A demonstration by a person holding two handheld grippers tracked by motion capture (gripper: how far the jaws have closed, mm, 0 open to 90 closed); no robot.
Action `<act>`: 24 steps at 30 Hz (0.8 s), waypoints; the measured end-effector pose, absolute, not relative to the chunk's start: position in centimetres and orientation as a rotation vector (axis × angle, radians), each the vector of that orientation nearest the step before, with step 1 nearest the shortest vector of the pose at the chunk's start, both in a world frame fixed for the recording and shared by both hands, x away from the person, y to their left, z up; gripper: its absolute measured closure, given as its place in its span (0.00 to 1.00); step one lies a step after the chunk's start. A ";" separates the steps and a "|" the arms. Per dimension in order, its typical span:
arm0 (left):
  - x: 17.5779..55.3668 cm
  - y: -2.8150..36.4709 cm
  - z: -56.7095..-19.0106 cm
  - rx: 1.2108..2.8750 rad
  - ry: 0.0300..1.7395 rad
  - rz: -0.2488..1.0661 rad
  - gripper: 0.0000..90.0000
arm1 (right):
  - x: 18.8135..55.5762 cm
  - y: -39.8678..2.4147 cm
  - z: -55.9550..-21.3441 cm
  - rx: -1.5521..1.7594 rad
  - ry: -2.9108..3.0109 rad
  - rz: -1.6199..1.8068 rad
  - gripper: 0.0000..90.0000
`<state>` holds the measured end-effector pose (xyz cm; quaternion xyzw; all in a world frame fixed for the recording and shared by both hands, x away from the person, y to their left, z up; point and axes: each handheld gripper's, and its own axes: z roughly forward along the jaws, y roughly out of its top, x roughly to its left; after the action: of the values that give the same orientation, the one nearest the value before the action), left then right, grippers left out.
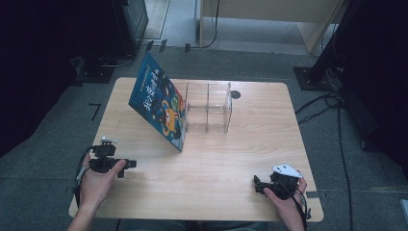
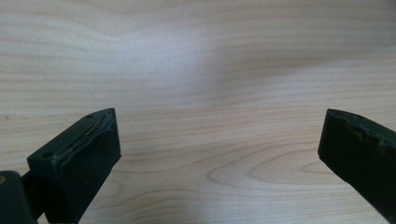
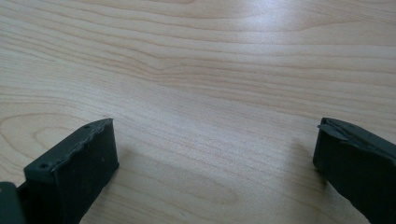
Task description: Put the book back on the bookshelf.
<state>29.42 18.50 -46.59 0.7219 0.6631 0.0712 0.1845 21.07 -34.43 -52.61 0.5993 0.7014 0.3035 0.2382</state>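
A blue picture book (image 1: 161,103) leans tilted against the left end of a clear acrylic divider rack (image 1: 208,107) in the middle of the wooden table (image 1: 260,139). My left gripper (image 1: 126,167) rests near the table's front left edge, pointing right, far from the book. Its jaws stand wide apart over bare wood, left gripper (image 2: 219,140) open and holding nothing. My right gripper (image 1: 256,184) sits at the front right, pointing left. There too the jaws are spread over bare wood, right gripper (image 3: 215,149) open.
A dark round hole (image 1: 235,94) marks the table top behind the rack. Cables (image 1: 327,103) trail on the grey floor to the right, beside a black stand base (image 1: 312,77). Dark equipment stands at the far left.
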 end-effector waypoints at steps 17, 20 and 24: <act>26.1 19.4 -49.5 1.995 1.838 0.357 0.00 | 21.1 -34.5 -52.6 1.642 1.918 0.829 0.00; 25.7 19.6 -49.7 1.976 1.819 0.376 0.00 | 21.1 -34.5 -52.6 1.642 1.917 0.829 0.00; 25.1 19.8 -50.1 1.939 1.796 0.436 0.00 | 21.1 -34.5 -52.6 1.644 1.916 0.828 0.00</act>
<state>25.05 19.82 -50.12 0.7044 0.6526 0.1585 0.2295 21.07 -34.50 -52.61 0.6006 0.7001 0.3027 0.2398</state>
